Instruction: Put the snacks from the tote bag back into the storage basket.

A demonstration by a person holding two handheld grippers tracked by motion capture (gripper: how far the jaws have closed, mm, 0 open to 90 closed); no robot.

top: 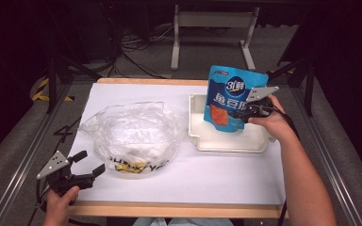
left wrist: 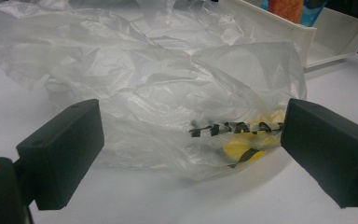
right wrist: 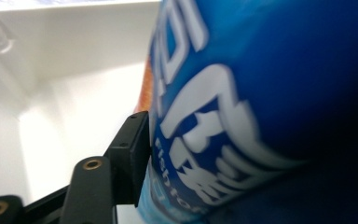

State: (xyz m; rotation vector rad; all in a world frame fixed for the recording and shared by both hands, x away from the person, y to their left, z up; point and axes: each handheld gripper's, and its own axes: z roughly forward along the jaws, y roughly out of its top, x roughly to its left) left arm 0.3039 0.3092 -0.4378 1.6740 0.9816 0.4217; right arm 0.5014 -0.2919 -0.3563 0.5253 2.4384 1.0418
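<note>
On the white table [top: 226,174], a crumpled clear plastic bag [top: 132,134] lies beside a white plastic tray [top: 207,139]. The right gripper [top: 245,113] clamps a blue snack pouch [top: 228,94] upright above the tray. It probably goes into the bag next, whose mouth needs opening. The left gripper [top: 87,165] waits with jaws wide.
</note>
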